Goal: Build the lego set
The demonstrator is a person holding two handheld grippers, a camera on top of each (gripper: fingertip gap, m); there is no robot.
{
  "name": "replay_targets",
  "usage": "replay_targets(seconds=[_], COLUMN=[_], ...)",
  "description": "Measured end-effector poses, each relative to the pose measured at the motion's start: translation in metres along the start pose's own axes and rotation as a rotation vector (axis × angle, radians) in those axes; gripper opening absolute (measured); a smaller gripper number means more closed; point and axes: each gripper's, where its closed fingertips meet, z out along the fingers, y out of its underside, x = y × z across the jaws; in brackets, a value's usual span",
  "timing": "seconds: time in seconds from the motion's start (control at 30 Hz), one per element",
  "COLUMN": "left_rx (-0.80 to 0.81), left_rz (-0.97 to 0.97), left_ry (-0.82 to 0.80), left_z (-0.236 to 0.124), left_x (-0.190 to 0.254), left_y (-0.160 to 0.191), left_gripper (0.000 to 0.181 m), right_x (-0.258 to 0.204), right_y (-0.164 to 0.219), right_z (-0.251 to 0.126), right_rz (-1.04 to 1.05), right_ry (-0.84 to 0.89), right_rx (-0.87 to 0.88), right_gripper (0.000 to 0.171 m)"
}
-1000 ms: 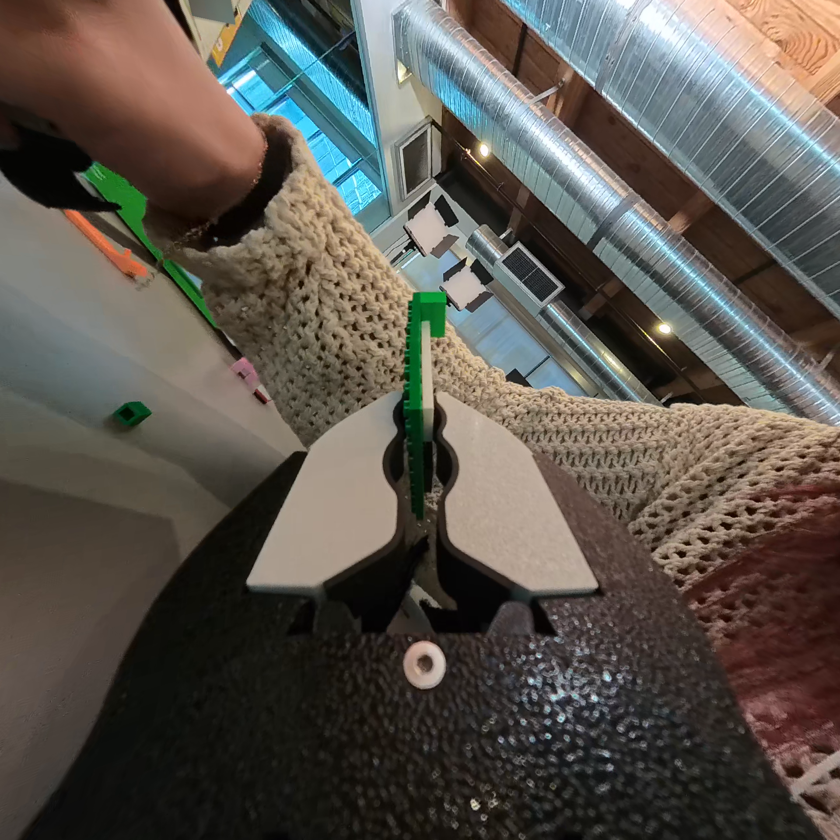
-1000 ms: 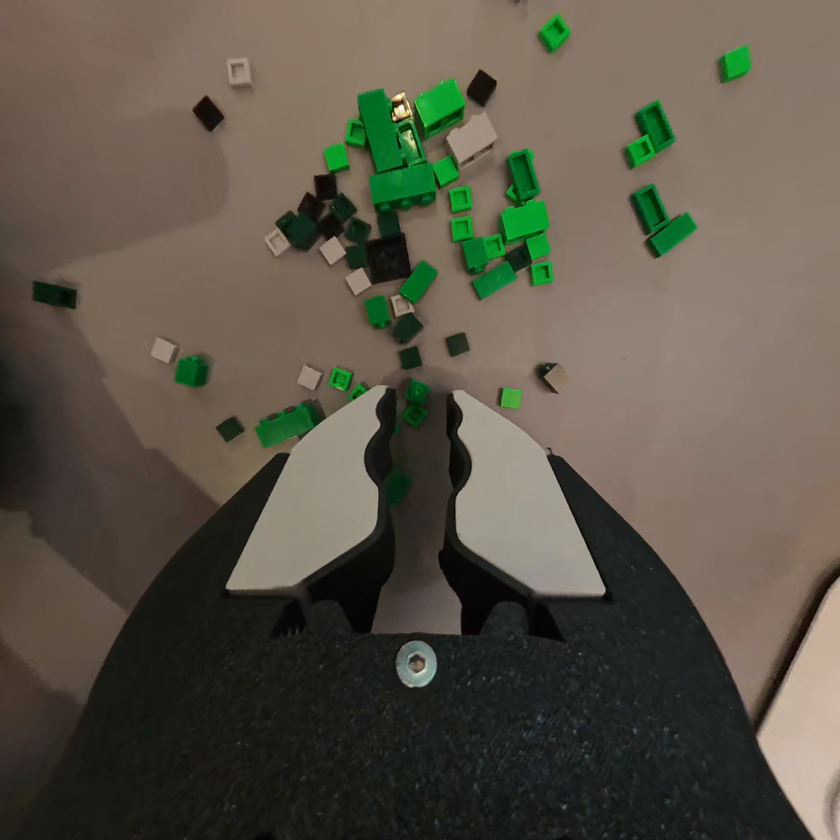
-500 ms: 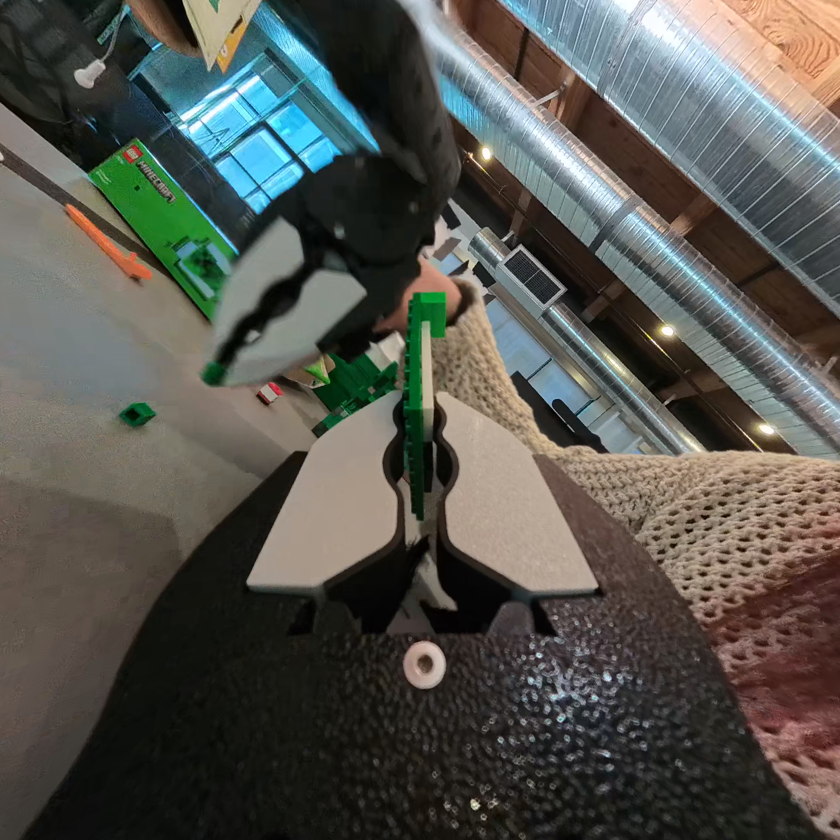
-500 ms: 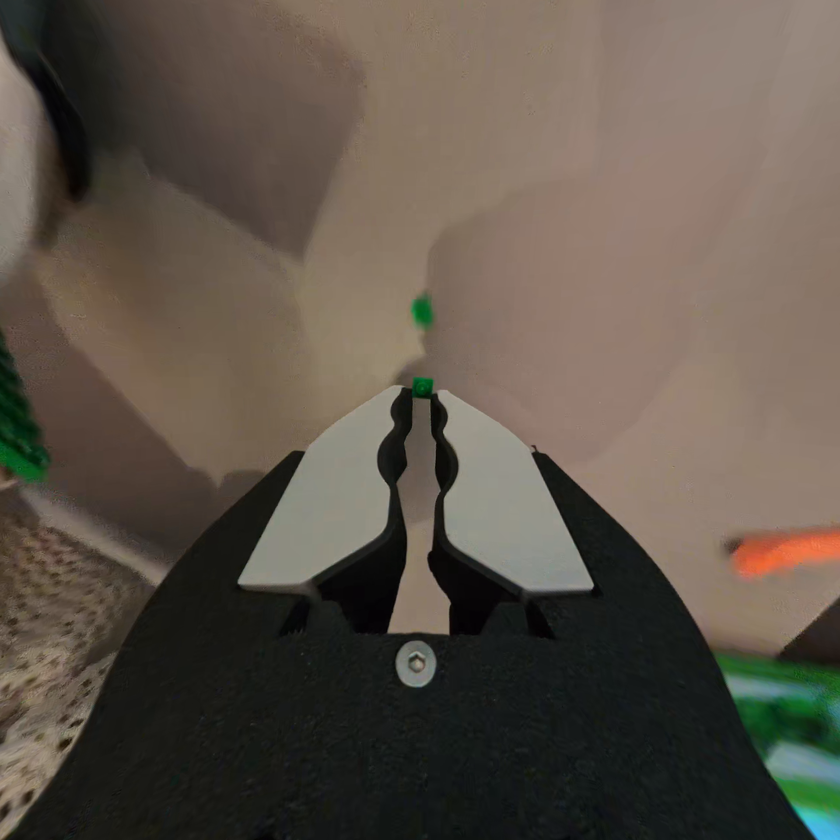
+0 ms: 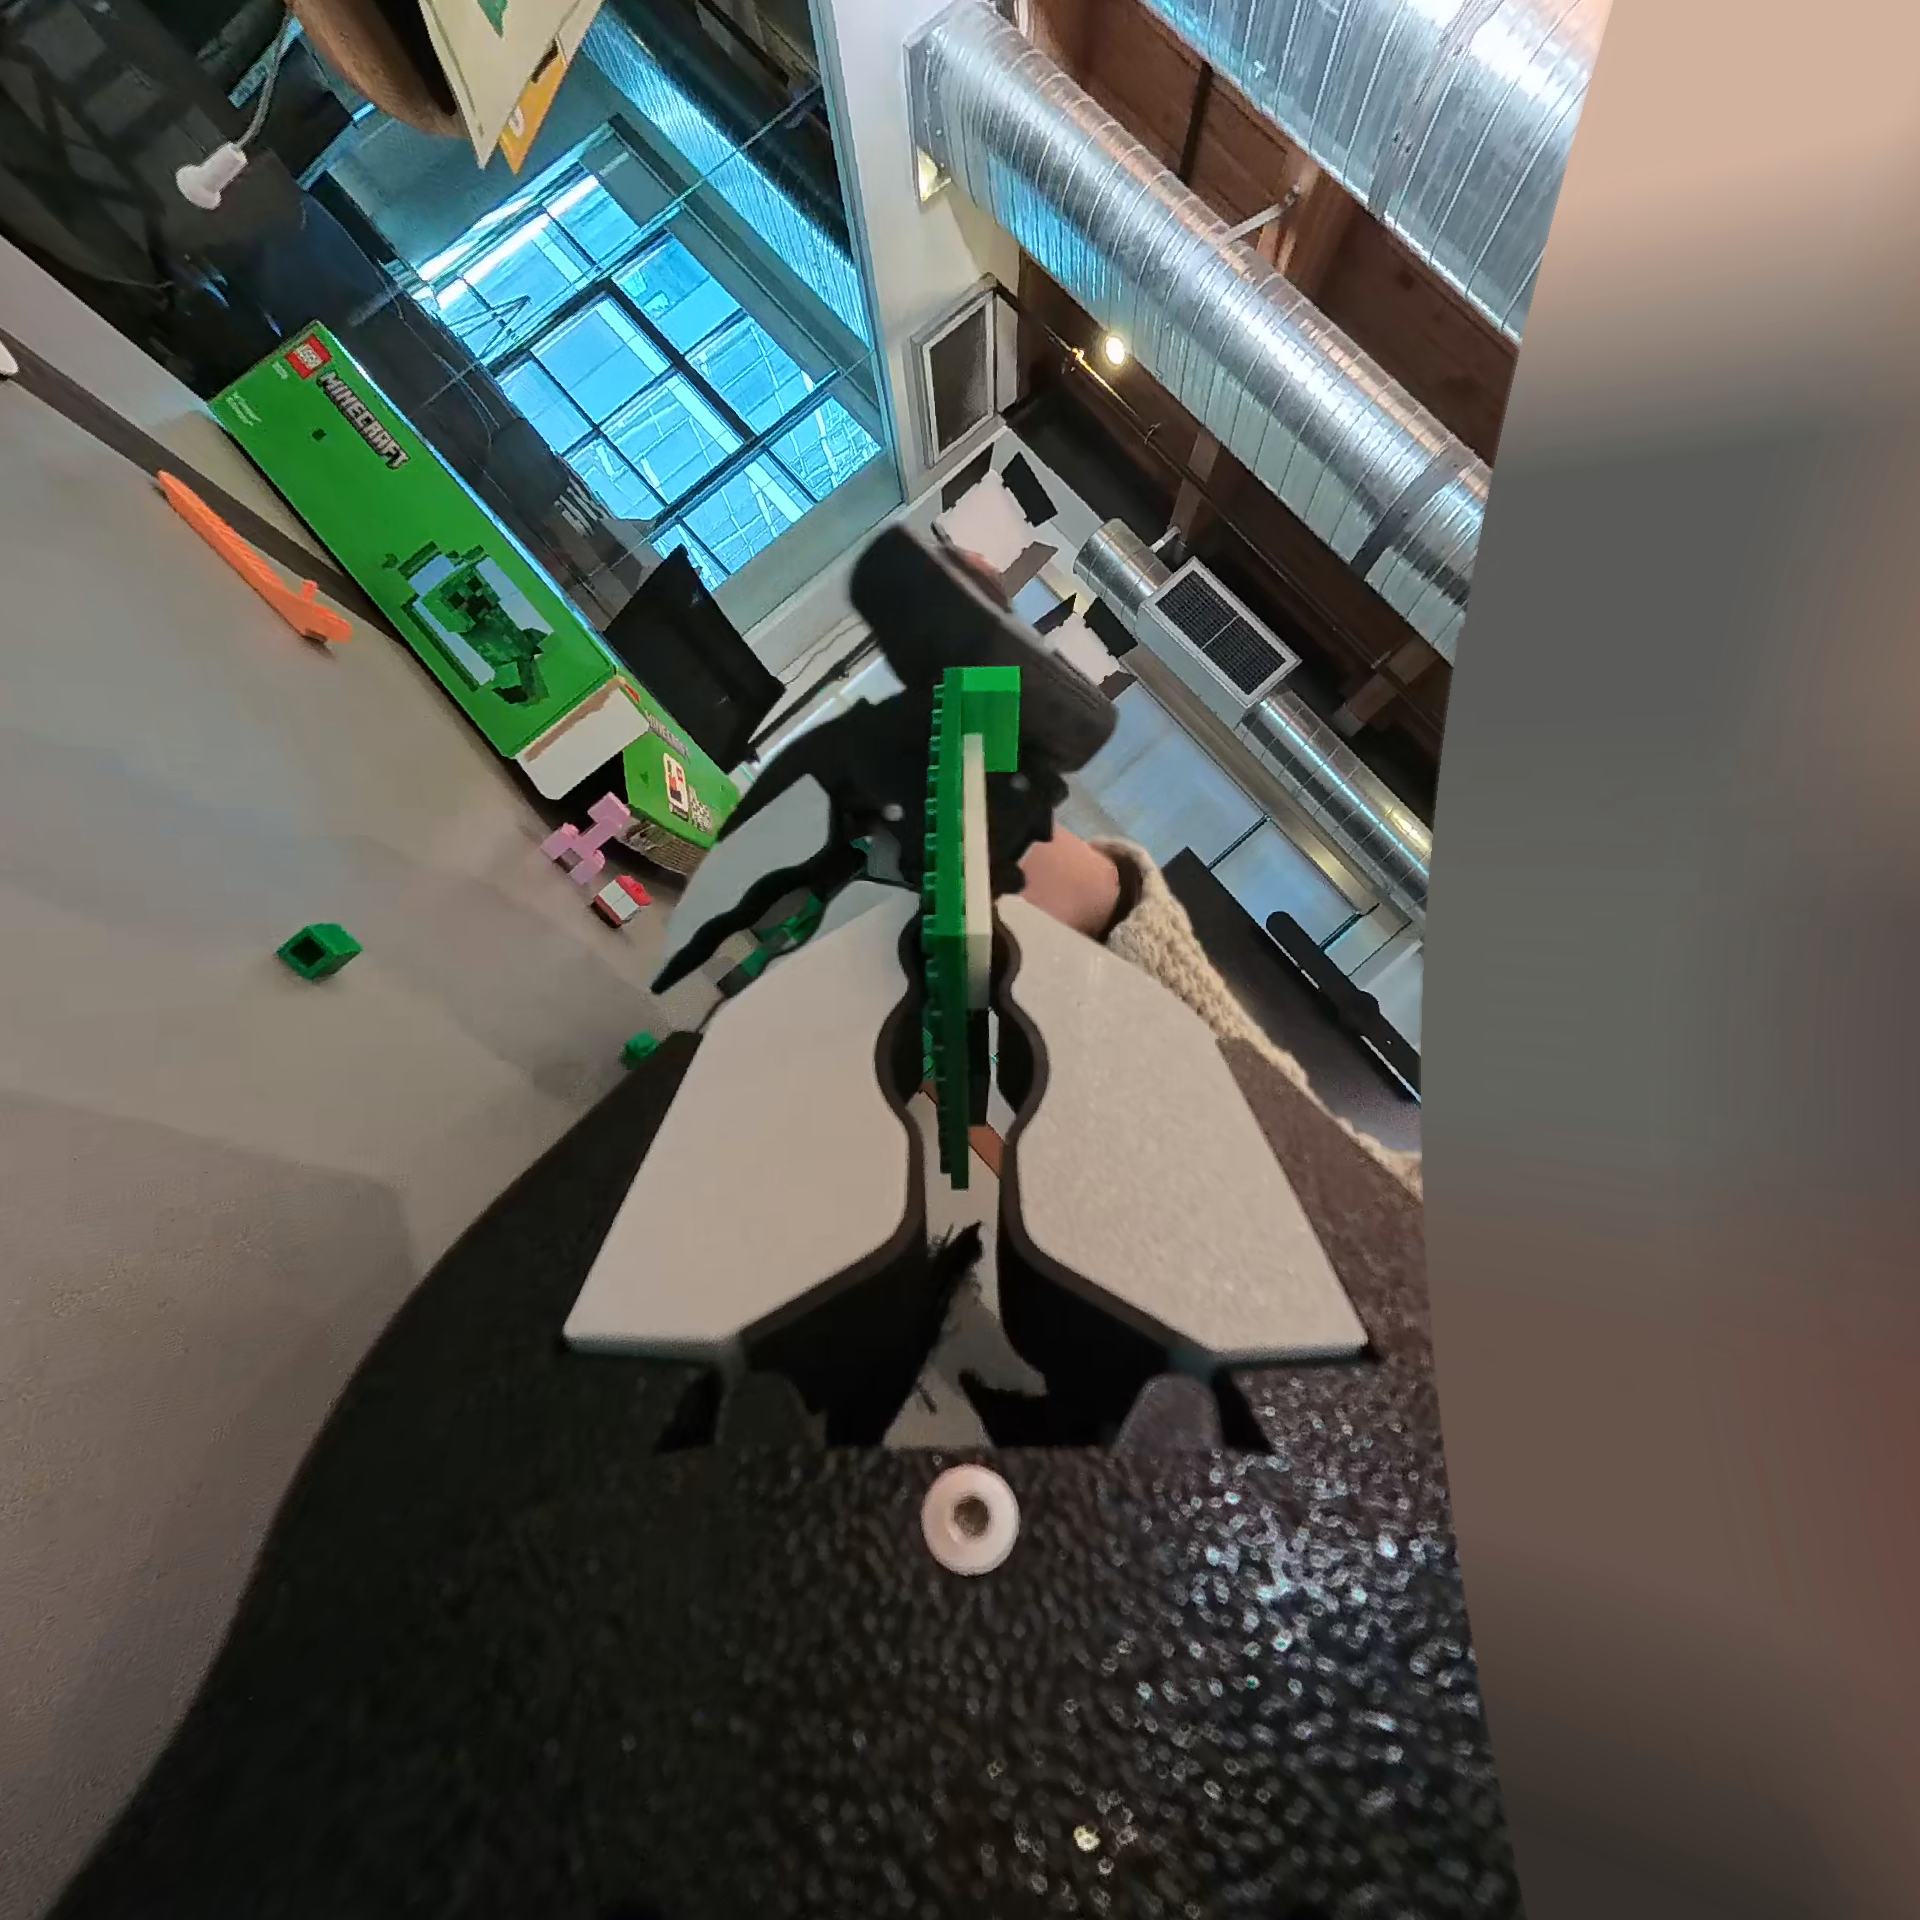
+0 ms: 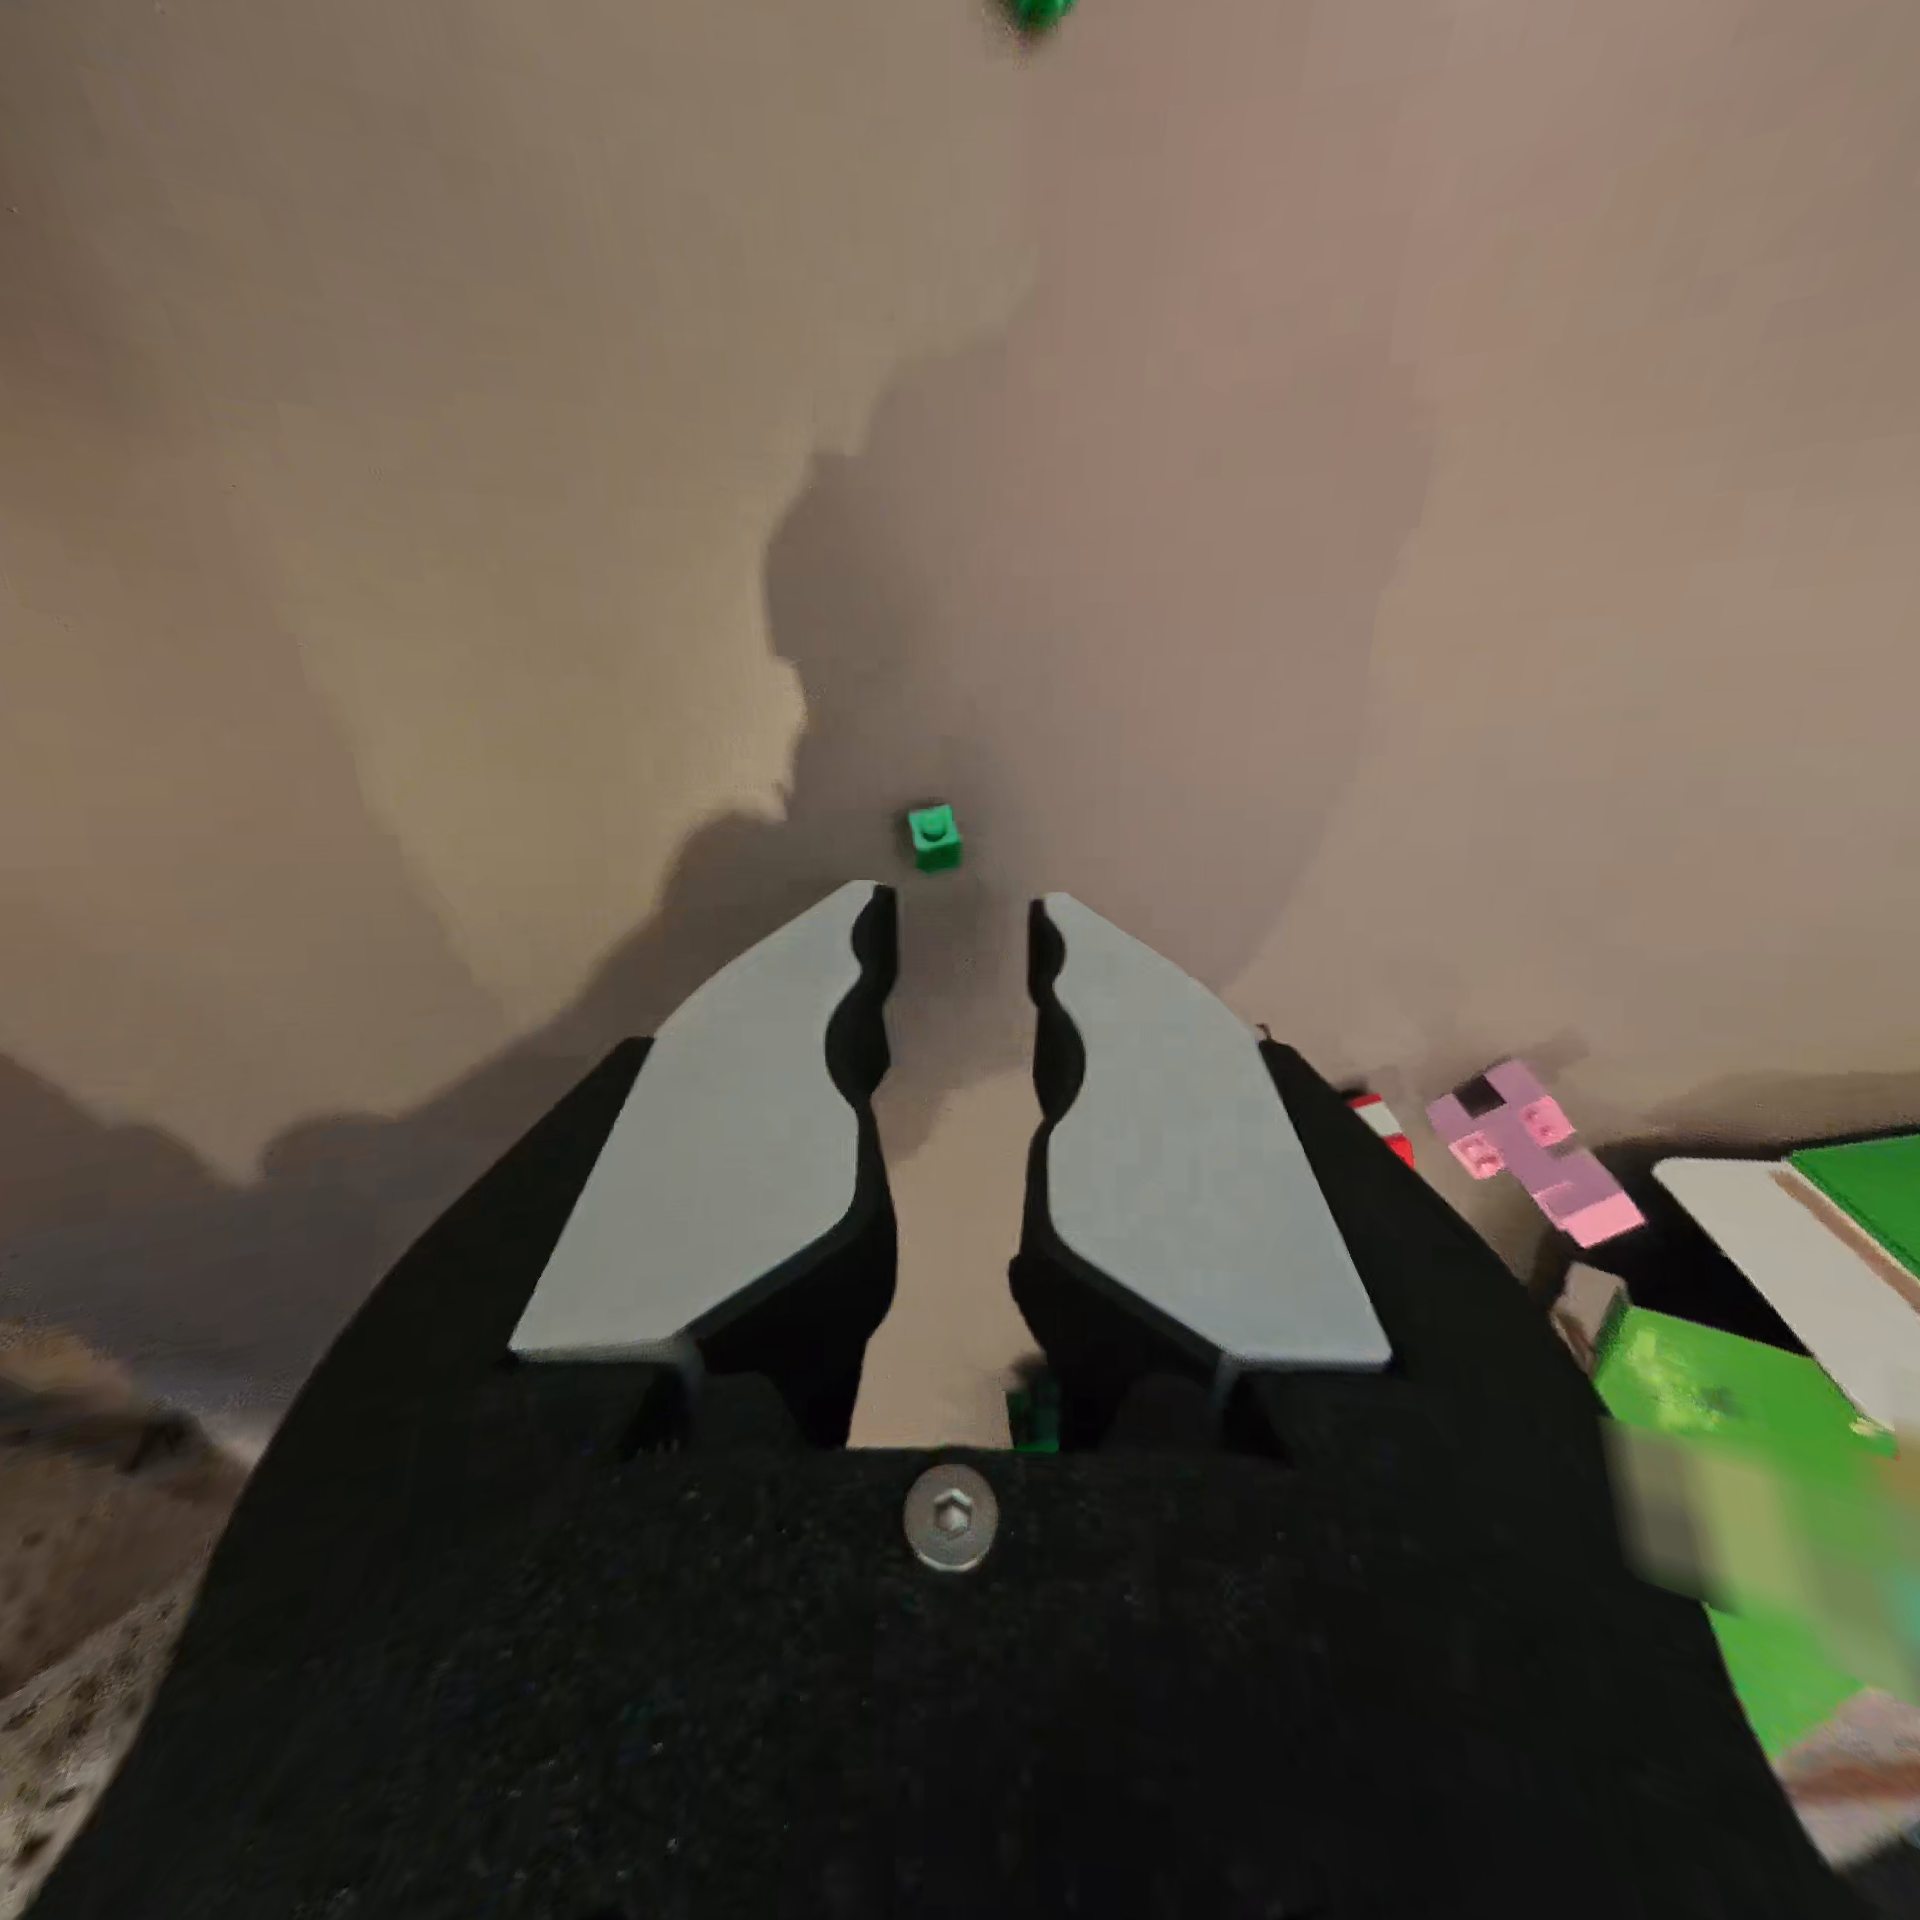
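My left gripper (image 5: 958, 927) is shut on a green plate assembly (image 5: 948, 935), a thin green plate with a white layer and a green brick at its top end. I hold it edge-on, up off the grey table (image 5: 156, 1039). My right gripper (image 6: 961, 899) is open and empty, low over the table. A small green one-stud brick (image 6: 935, 837) lies on the table just beyond its fingertips. In the left wrist view the right gripper (image 5: 717, 951) shows behind the plate, pointing down at the table, with the small green brick (image 5: 639, 1049) under it.
A green set box (image 5: 416, 551) lies on the table's far side, also at the right in the right wrist view (image 6: 1766, 1382). An orange brick separator (image 5: 249, 566), a pink figure (image 6: 1527, 1153), a red-and-white piece (image 6: 1382, 1122) and another loose green brick (image 5: 317, 948) lie around.
The right gripper, shut on the small green brick half a second ago, has opened, and the brick now lies on the table. It also came down lower behind the plate. The left gripper held still.
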Motion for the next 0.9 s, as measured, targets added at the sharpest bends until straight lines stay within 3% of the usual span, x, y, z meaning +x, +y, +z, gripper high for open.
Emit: replay_targets(seconds=[0.07,0.2,0.3,0.37,0.43,0.6,0.9], left_rx=[-0.002,-0.002,0.001,-0.003,-0.002,-0.002,-0.069], left_rz=[-0.002,-0.011,-0.023,-0.022,-0.021,-0.034,-0.046], left_ry=[0.001,0.002,0.001,0.003,0.002,0.000,-0.047], left_z=[0.000,0.000,0.000,0.000,0.000,0.000,0.002], left_x=[0.000,-0.001,-0.002,-0.002,-0.002,-0.003,-0.010], left_y=[0.000,0.000,-0.001,0.000,0.000,0.000,0.007], left_gripper=[0.008,0.008,0.008,0.008,0.008,0.008,0.008], right_x=[-0.006,-0.009,-0.014,-0.018,-0.019,-0.021,-0.015], right_y=[-0.004,-0.001,-0.010,-0.014,-0.012,-0.008,-0.015], right_z=[-0.004,-0.007,-0.025,-0.044,-0.048,0.001,0.015], right_rz=[0.017,0.122,0.222,0.254,0.321,0.341,0.287], right_ry=[0.017,0.114,0.172,0.231,0.255,0.221,0.126], right_rx=[0.139,0.394,0.734,0.994,1.120,0.894,0.769], right_gripper=[0.035,0.040,0.039,0.028,0.030,0.029,0.015])
